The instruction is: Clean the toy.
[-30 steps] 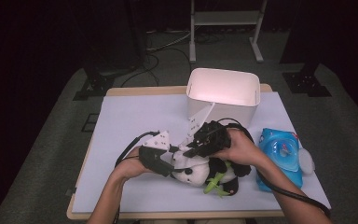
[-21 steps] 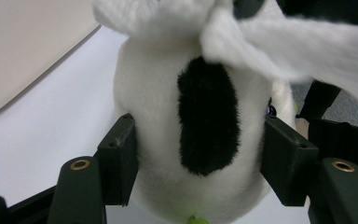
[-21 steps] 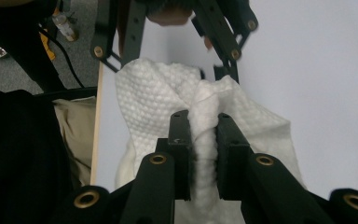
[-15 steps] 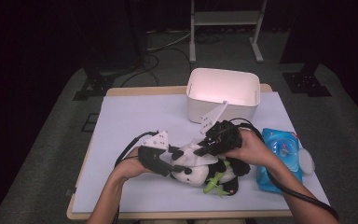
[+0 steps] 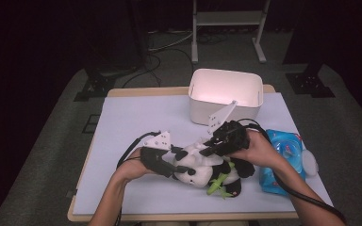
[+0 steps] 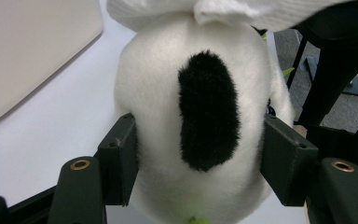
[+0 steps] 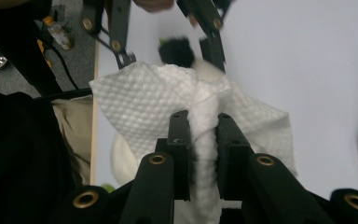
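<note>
The work in hand is judged to be the wiping of a plush panda (image 5: 206, 165) with a white tissue (image 7: 177, 98), and it is being judged as under way rather than finished.

The panda is lying on the table (image 5: 136, 117), in front of the white bin (image 5: 226, 94) and just beside the blue wipes pack (image 5: 285, 155). It is being steadied by the left gripper (image 5: 181, 168): in the left gripper view the jaws are standing about half open, with the panda's white head (image 6: 200, 116) being clasped between the pads on both sides.

The tissue is being pinched in a bunched fold by the right gripper (image 7: 199, 135), whose jaws are nearly closed on it, and it is being spread over the top of the panda. From the high view the right gripper (image 5: 219, 141) is being held right above the toy's body.

How much of the plush is already cleaned cannot be told. What is being left, by this reading, is the rest of the wiping and the disposal of the tissue, perhaps into the bin, which is looking empty as far as is seen.
</note>
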Available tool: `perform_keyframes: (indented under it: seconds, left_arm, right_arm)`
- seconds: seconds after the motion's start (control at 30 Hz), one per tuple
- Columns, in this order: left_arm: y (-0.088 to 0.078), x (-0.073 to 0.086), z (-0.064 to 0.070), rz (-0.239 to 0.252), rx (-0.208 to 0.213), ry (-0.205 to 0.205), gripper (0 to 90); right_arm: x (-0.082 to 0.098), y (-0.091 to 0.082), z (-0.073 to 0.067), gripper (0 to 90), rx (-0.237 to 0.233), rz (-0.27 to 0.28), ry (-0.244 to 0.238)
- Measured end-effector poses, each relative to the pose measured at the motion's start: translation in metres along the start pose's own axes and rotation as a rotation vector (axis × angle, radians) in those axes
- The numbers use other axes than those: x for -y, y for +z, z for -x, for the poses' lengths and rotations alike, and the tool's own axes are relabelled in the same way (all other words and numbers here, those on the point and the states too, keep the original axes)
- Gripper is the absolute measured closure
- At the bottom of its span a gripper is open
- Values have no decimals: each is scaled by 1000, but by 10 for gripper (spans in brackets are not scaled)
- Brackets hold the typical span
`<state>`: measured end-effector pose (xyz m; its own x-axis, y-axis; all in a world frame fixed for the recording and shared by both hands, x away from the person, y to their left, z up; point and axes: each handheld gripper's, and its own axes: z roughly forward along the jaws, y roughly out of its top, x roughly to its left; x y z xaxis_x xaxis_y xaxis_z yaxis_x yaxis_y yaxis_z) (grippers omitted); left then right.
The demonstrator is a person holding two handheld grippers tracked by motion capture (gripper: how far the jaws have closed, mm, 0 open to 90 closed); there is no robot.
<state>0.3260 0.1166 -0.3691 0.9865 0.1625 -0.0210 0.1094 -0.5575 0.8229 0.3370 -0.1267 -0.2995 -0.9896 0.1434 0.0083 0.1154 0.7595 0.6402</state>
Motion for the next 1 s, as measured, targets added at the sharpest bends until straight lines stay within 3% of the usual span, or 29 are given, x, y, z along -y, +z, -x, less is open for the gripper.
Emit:
perform_keyframes:
  seconds: [0.23,0.37,0.77,1.0]
  left_arm:
    - [-1,-2,1,12,10,6,359]
    - [-1,1,-1,14,11,-1,359]
    - [0,5,-3,5,12,-5,358]
    - [0,6,-3,15,15,-6,359]
  right_arm:
    - [-24,13,-6,776,-27,11,-40]
    - [-28,16,-5,776,-29,-3,-44]
    - [12,-1,7,773,15,-51,38]
    - [23,-3,10,773,39,-88,59]
